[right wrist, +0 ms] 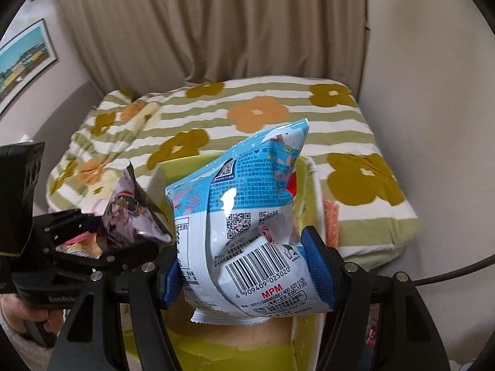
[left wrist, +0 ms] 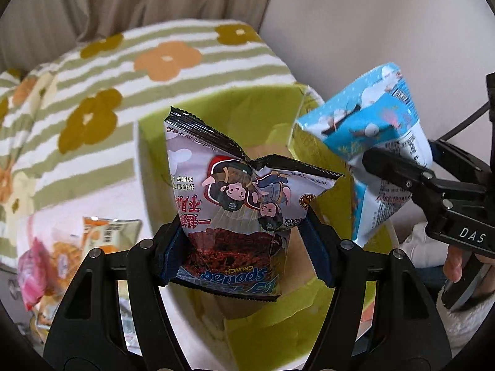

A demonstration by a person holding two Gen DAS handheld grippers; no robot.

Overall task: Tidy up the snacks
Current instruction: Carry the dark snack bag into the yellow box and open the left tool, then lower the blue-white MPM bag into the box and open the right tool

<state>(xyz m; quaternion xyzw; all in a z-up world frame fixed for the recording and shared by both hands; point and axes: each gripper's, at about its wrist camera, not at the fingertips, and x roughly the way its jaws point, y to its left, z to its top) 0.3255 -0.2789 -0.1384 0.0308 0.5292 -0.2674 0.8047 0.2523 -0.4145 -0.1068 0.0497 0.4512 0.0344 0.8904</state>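
My left gripper [left wrist: 244, 247] is shut on a purple snack bag [left wrist: 241, 198] printed with cartoon figures, holding it over an open lime-green box [left wrist: 216, 114]. The blue-and-white snack bag [right wrist: 244, 235], barcode side toward the camera, is squeezed between the blue pads of my right gripper [right wrist: 247, 275], also above the green box [right wrist: 198, 167]. In the left wrist view the blue bag [left wrist: 371, 117] hangs at the right in the other gripper's fingers [left wrist: 396, 167]. The purple bag [right wrist: 130, 213] shows at the left in the right wrist view.
A green-striped blanket with orange and olive flowers [right wrist: 247, 114] covers the bed behind the box. Several loose snack packets [left wrist: 62, 256] lie at the left beside the box. A beige curtain [right wrist: 216, 24] hangs behind, and a framed picture [right wrist: 24, 58] is on the left wall.
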